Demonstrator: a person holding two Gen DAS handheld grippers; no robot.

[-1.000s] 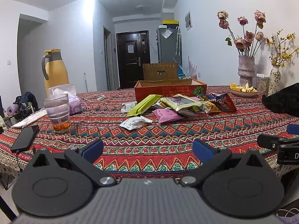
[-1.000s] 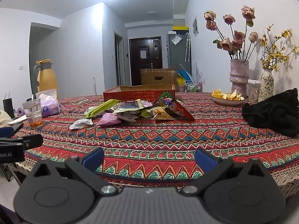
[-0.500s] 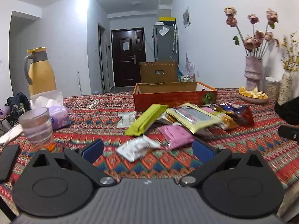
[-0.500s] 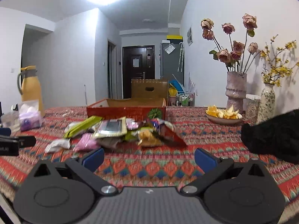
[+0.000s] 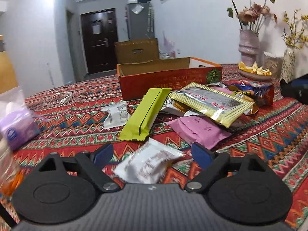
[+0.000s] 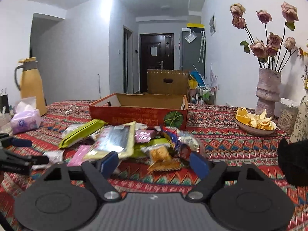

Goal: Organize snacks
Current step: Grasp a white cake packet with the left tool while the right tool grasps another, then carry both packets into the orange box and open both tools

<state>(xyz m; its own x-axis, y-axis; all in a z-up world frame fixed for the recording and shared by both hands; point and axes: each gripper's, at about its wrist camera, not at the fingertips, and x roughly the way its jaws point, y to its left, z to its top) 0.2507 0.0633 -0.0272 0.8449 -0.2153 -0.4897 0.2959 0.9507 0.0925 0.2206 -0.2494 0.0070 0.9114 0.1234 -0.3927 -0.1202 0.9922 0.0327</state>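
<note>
A pile of snack packets lies on the patterned tablecloth in front of an open red cardboard box. My left gripper is open, its blue pads on either side of a white packet. Beyond it lie a green packet, a pink packet and a gold-edged packet. My right gripper is open just in front of an orange cracker packet, with the gold-edged packet and green packet to its left.
A purple tissue pack and a yellow thermos stand at the left. A bowl of orange peels, vases with dried roses and a black cloth are at the right. A small white packet lies apart.
Both grippers have moved forward over the table to the snack pile. The left one now straddles the white packet; the right one has reached the orange cracker packet.
</note>
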